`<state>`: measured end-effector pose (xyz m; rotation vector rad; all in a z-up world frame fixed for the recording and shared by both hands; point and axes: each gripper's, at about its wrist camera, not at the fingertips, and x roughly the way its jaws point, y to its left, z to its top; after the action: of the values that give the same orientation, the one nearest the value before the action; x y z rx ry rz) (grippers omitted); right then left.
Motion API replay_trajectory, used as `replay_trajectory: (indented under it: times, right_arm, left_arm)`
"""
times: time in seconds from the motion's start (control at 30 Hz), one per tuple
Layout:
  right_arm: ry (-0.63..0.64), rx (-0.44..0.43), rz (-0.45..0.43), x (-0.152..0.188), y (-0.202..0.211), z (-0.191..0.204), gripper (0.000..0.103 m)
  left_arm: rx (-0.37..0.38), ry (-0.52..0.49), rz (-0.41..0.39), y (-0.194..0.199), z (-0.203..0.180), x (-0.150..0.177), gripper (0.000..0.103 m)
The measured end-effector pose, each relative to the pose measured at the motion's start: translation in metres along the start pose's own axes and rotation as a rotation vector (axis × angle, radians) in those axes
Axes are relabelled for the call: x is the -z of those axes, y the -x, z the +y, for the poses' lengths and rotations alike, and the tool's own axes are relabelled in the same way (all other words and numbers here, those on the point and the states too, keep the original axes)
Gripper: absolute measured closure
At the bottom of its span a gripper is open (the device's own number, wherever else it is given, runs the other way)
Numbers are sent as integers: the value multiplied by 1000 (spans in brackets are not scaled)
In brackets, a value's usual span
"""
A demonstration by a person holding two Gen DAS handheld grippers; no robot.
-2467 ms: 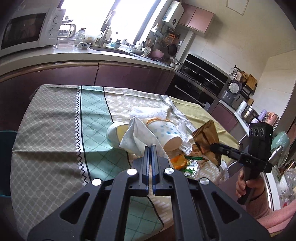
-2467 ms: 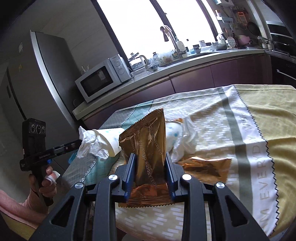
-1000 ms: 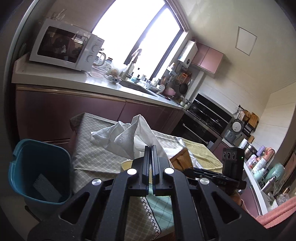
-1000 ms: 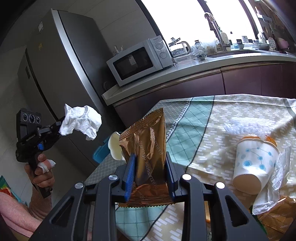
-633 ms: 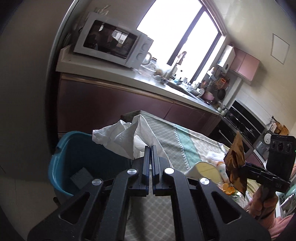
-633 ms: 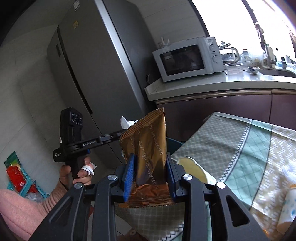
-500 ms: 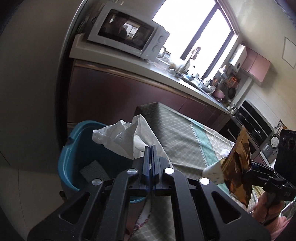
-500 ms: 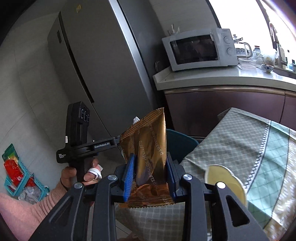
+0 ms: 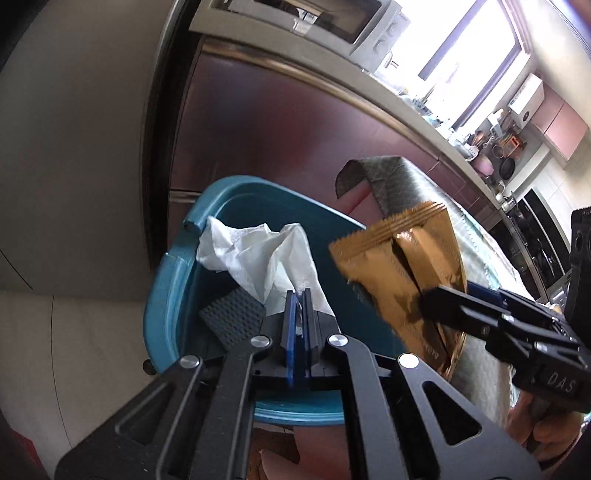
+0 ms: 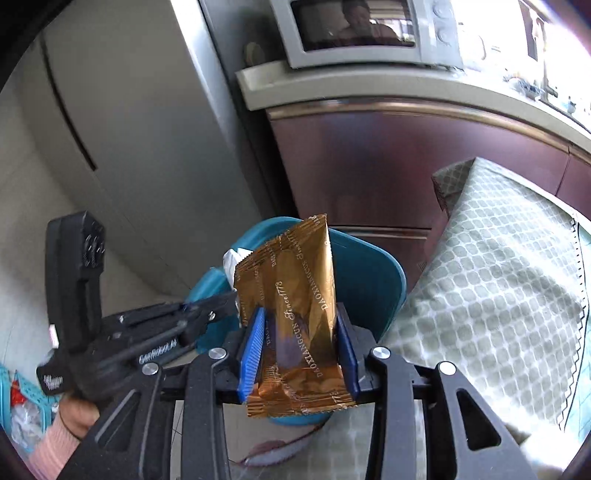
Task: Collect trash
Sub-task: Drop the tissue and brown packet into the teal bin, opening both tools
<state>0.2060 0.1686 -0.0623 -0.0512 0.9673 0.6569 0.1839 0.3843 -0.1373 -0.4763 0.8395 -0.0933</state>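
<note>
Both grippers are hanging over the teal waste bin [image 9: 173, 280], which is standing on the floor beside the cloth-covered bench [image 10: 498, 295].

In the left wrist view, the left gripper [image 9: 299, 295] is pointing down into the bin from the lower centre of the frame. Its jaws are pressed together on a crumpled white tissue [image 9: 258, 254], which is spreading out above them toward the bin's upper left rim. A dark grid-patterned piece [image 9: 232, 317] is lying inside the bin, just left of the blue pads.

The right gripper [image 10: 299, 332] is sitting at the lower centre of the right wrist view with a golden-brown snack wrapper [image 10: 295, 306] standing upright between its blue pads. Its jaws have just been opening; the wrapper is filling the gap, and whether the pads are pressing on it I cannot tell. In the left wrist view the same wrapper [image 9: 402, 266] is showing at the right, over the bin's right edge.

A hand in a pink sleeve [image 10: 74, 413] is gripping the left tool's handle at the lower left of the right wrist view. A microwave [image 10: 369, 29] is sitting on the counter at the top, beside a grey refrigerator [image 10: 147, 110].
</note>
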Motion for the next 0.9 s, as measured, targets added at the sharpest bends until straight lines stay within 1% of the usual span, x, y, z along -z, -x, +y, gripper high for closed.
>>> replay_trajectory:
  times: [0.07,0.1,0.2,0.3,0.37,0.47,0.53,0.6,0.63,0.67,0.7,0.77,0.83,0.9]
  right_arm:
    - [-19,13,12,-3,-9,-4,63]
    - [-28,16,20,-3,-12,-6,59]
    - [-60,18,30,-2,-18,-14,54]
    - [-55,16,-2,2,-8,-17,52]
    - [-41,-4,-16,8,1,-14,51]
    - [7,-65,-41,21,24,-4,51]
    - [55,-102,-71,25,43,1,50]
    - [100,-142,-108,32,70,4,49]
    - [116,-149,-130,33,82,5,48]
    - [127,-168,-150,36,95,3,47]
    - [136,-189,-173,39,110,-2,46]
    - [142,-181,-215,45,134,-14,45]
    - [142,-166,-253,55,159,-30,44]
    - [123,-122,-285,67,183,-52,44]
  left_arm:
    - [-1,4,14,-8,3,1,99]
    - [1,6,20,-11,4,2,98]
    - [8,12,23,-16,4,4,98]
    - [15,15,16,-16,-1,8,95]
    - [24,17,5,-13,-5,10,95]
    - [51,10,-21,0,-15,14,92]
    - [74,-12,-44,14,-26,16,89]
    - [108,-51,-69,28,-44,18,84]
    - [122,-73,-78,33,-53,20,83]
    - [137,-94,-83,38,-63,21,82]
    - [159,-115,-89,44,-73,22,79]
    - [196,-157,-103,51,-96,23,75]
    - [239,-202,-115,59,-120,26,73]
    - [274,-246,-114,62,-144,31,69]
